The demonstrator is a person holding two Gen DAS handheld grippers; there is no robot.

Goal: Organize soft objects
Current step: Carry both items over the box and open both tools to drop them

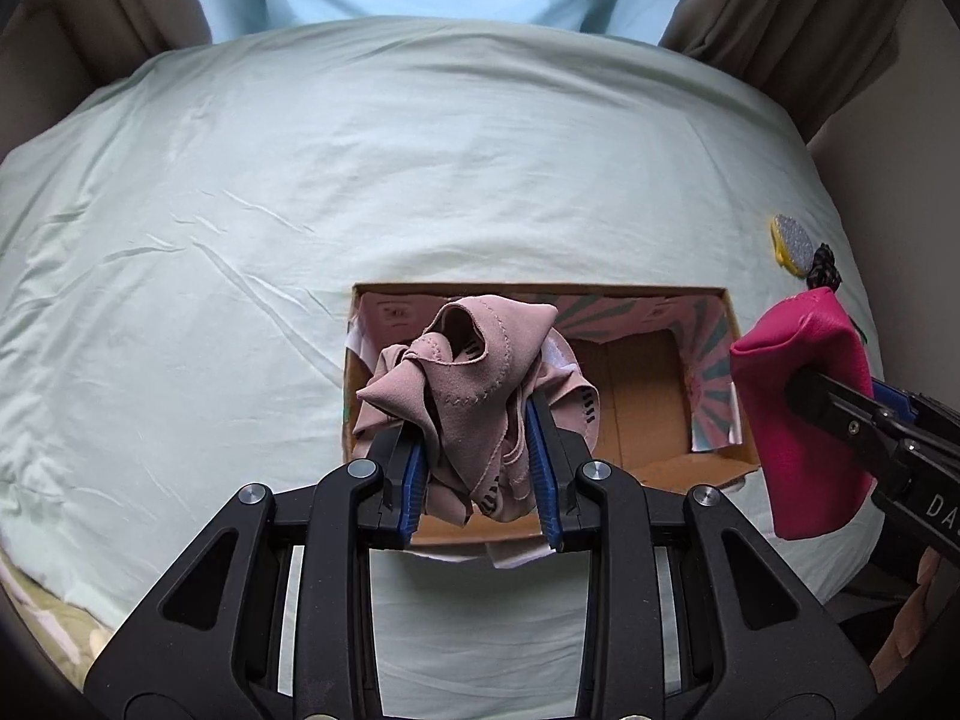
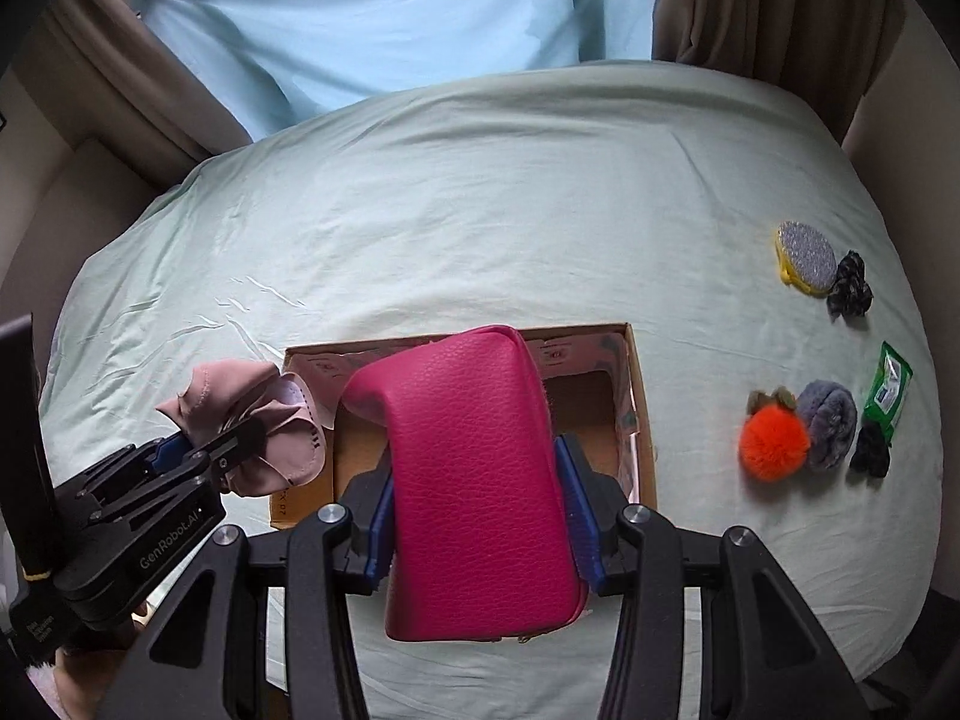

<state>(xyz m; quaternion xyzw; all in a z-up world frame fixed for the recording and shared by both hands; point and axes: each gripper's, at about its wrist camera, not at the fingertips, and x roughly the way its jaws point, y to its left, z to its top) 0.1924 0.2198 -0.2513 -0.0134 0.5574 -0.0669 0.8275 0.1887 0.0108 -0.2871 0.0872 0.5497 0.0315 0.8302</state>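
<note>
Bed (image 1: 300, 180) scene: my left claw (image 1: 480, 462) pinches pink cloth (image 1: 474, 378) over the box (image 1: 654, 468), nearer than right claw (image 2: 480, 516) clamping magenta pouch (image 2: 480, 480).

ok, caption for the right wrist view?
Right tool holds a pink pouch over the cardboard box on the bed.

A home bedroom: ahead of the tongs spreads a bed under a wrinkled pale green sheet (image 1: 372, 192), with brown curtains (image 1: 780, 6) hanging beyond its far edge at both sides, a light blue drape (image 2: 372, 18) between them, and plain beige walls further out
</note>
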